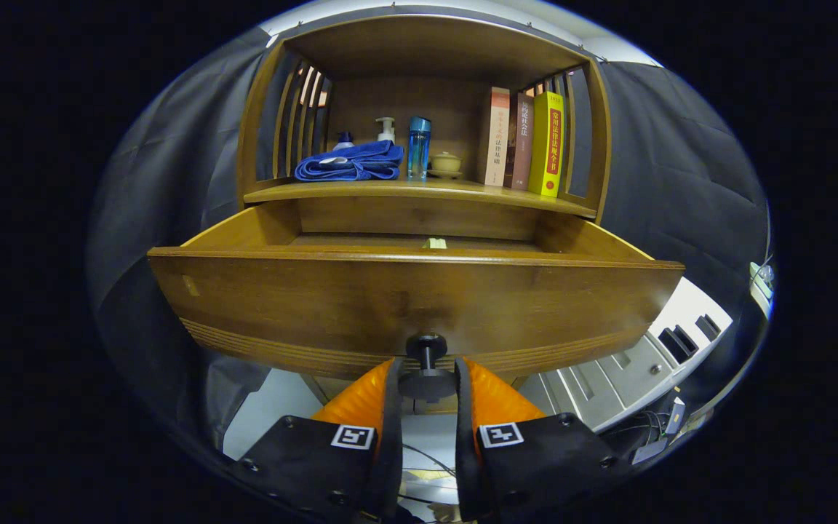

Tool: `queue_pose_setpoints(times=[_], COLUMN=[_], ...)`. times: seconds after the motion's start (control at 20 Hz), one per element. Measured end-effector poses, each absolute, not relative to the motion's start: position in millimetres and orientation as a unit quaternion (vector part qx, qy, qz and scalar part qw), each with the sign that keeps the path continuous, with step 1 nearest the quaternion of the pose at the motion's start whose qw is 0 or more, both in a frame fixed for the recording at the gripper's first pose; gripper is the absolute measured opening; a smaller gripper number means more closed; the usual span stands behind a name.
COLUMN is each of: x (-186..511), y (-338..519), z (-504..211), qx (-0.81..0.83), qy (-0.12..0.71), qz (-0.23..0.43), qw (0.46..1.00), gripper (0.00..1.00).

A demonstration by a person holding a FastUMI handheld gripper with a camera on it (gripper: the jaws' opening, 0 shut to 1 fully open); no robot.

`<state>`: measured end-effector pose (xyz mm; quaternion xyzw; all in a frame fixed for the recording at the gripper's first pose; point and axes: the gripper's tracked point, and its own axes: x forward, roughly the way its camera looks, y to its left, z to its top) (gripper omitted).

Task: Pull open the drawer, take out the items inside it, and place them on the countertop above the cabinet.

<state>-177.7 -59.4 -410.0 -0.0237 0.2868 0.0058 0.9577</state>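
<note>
The gripper (426, 378) sits nearest, its two fingers (388, 407) closed on the dark round knob (427, 367) of the wooden drawer (404, 298), one finger pressing on each side of the knob's disc. The drawer stands pulled well out of the cabinet (419, 65), its broad front panel just beyond the fingertips. Over the front rim, a small pale green item (434, 243) shows low inside the drawer near the middle; what it is cannot be told. Above the drawer runs the countertop (419, 192), a wooden shelf under an arched top. On it lie a folded blue towel (350, 162), a white pump bottle (386, 129) behind it, a tall blue bottle (418, 148) just beside the towel, a small lidded cup on a saucer (446, 164), and three upright books (524, 142) at the far end. Below and beside the drawer, a grey unit with slots (644, 356) shows.
</note>
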Motion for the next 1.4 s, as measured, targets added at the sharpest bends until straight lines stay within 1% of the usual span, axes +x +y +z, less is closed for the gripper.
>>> queue_pose_setpoints(times=[0.4,0.6,0.75,1.0,1.15,1.35,1.4], x=[-203.6,-204.1,-203.1,-199.4,-195.7,-184.2,-181.9], y=[-61.6,-64.3,-64.2,-66.5,-61.8,-60.9,-58.3], z=[-406.7,-404.5,-404.9,-402.1,-387.0,-354.3,-346.3], qx=[-0.028,-0.028,-0.025,-0.027,-0.036,-0.037,-0.032], qy=[0.294,0.293,0.294,0.299,0.289,0.27,0.267], qz=[-0.003,-0.009,-0.007,-0.029,-0.029,-0.029,-0.025], qw=[0.955,0.956,0.955,0.953,0.956,0.962,0.963], gripper=[0.39,0.39,0.46,0.54,0.85,0.99,0.99])
